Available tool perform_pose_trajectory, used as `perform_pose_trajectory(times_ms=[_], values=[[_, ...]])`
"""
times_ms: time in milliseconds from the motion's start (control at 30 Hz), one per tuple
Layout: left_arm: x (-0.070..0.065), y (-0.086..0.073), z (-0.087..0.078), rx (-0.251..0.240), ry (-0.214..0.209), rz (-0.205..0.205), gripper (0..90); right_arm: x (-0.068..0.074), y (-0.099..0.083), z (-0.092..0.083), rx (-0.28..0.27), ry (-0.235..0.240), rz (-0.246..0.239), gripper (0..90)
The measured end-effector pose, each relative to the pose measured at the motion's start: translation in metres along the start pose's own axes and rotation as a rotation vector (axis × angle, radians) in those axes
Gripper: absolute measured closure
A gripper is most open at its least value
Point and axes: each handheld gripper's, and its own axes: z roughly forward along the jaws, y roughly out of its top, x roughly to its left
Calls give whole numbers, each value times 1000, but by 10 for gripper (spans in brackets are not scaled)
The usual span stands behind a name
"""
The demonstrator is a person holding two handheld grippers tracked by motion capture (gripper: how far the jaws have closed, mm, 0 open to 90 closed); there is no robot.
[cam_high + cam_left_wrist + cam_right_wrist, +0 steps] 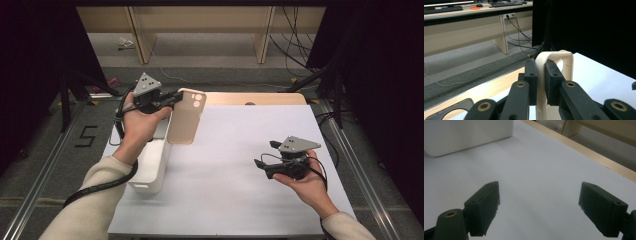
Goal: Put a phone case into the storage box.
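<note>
The phone case [186, 116], beige with a camera cutout at its top, hangs in the air at the far left of the desk [240, 165], above the far end of the white bin [150, 167]. It is gripped by one long edge near the cutout end, so it dangles tilted with its lower end free of the bin rim; that hold looks chosen to lift it clear or lower it in without the tool fouling the walls. Which of the two is under way cannot be told.

The left tool [172, 99] is clamped on the case: in the left gripper view its two black pads [531, 75] press on either side of the thin case wall [554, 60], nearly together.

The right tool [263, 154] sits at the near right, well apart from the case and bin, low over bare desk. Its jaws stand wide apart with nothing between them, as the right gripper view shows, likely waiting to take or steady the case.
</note>
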Motion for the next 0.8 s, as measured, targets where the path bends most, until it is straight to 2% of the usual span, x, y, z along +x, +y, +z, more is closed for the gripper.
perform_pose_trajectory(times_ms=[600, 800], values=[[27, -1, -13, -23, 43, -19, 820, -5, -6, -5, -10, -14, 39, 174], [34, -3, -16, -20, 60, -13, 820, -6, -6, -6, -11, -14, 46, 173]])
